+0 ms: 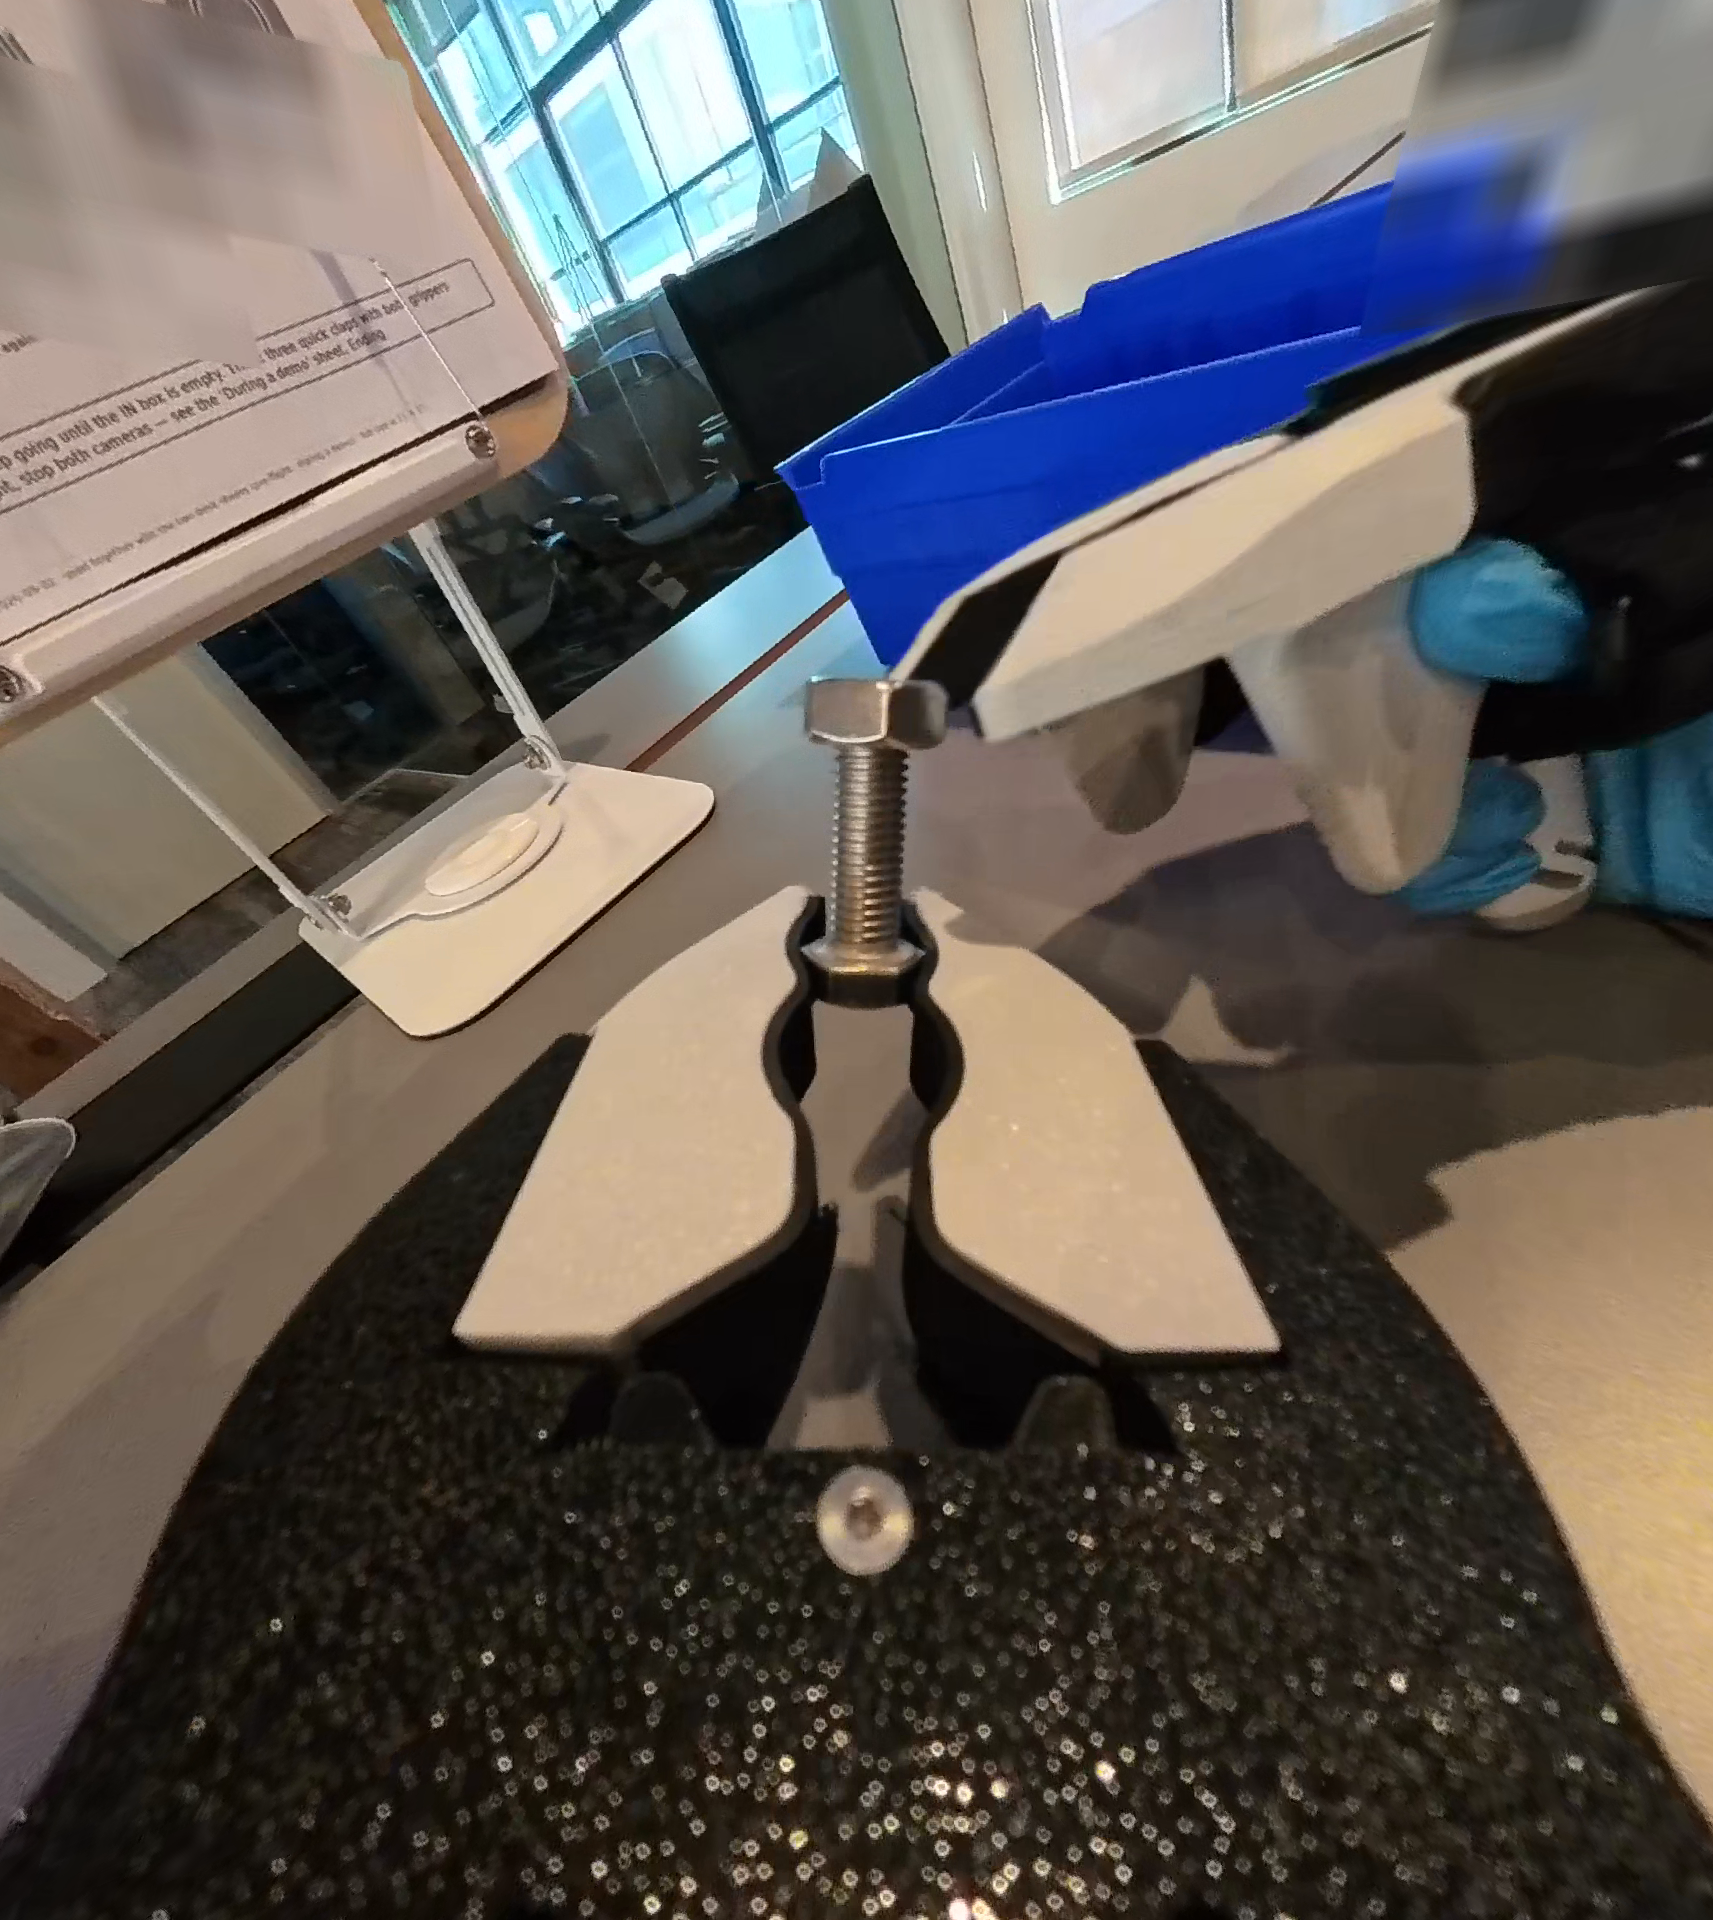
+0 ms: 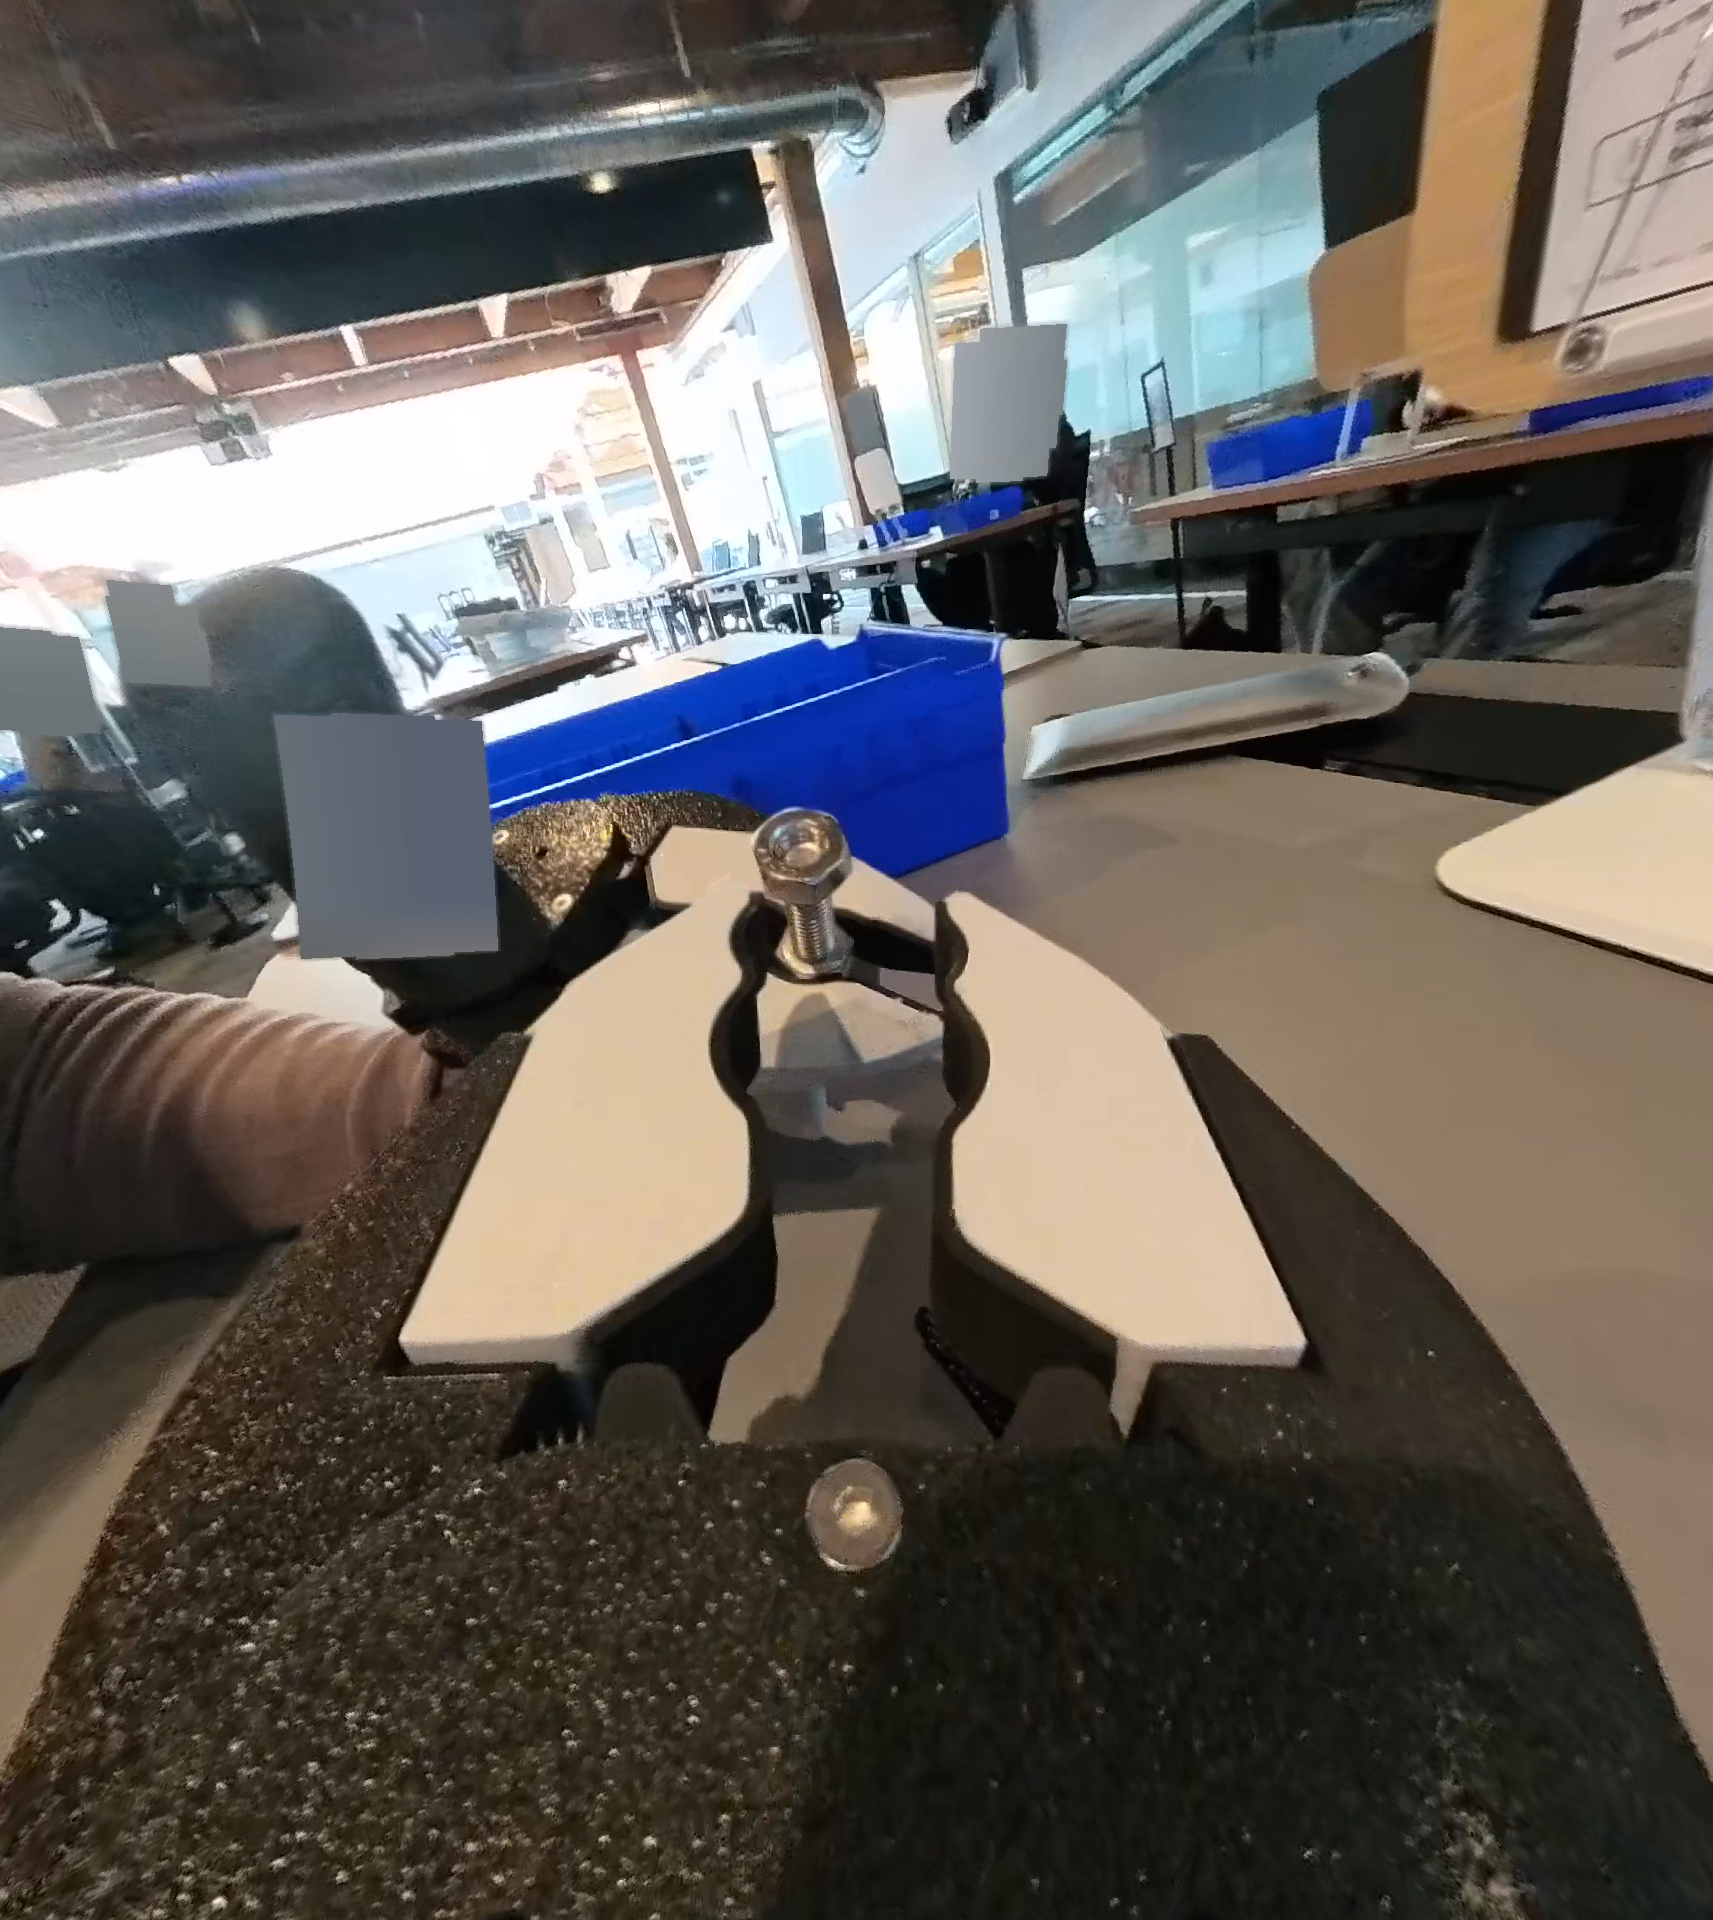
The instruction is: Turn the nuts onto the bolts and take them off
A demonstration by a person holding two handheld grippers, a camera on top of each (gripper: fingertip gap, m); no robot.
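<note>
A steel bolt (image 1: 862, 831) stands upright, threads up. My left gripper (image 1: 862, 961) is shut on the bolt's hex head at the bottom and holds it just above the grey table (image 1: 1558, 1299). A hex nut (image 1: 875, 712) sits at the top end of the thread. My right gripper (image 1: 945, 686) comes in from the right in a blue-gloved hand (image 1: 1496, 613), with a fingertip touching the nut's right side. In the right wrist view the right gripper (image 2: 844, 920) is open, its tips on either side of the bolt (image 2: 810, 920), with the nut (image 2: 802, 850) just beyond them.
A blue bin (image 1: 987, 488) stands behind the bolt, and shows in the right wrist view (image 2: 779, 748). A paper stand (image 1: 208, 416) on a white base (image 1: 519, 873) is at the left. A sleeved arm (image 2: 104, 1101) holds the left gripper. People sit in the background. There is about 4 cm between the tips of the two grippers.
</note>
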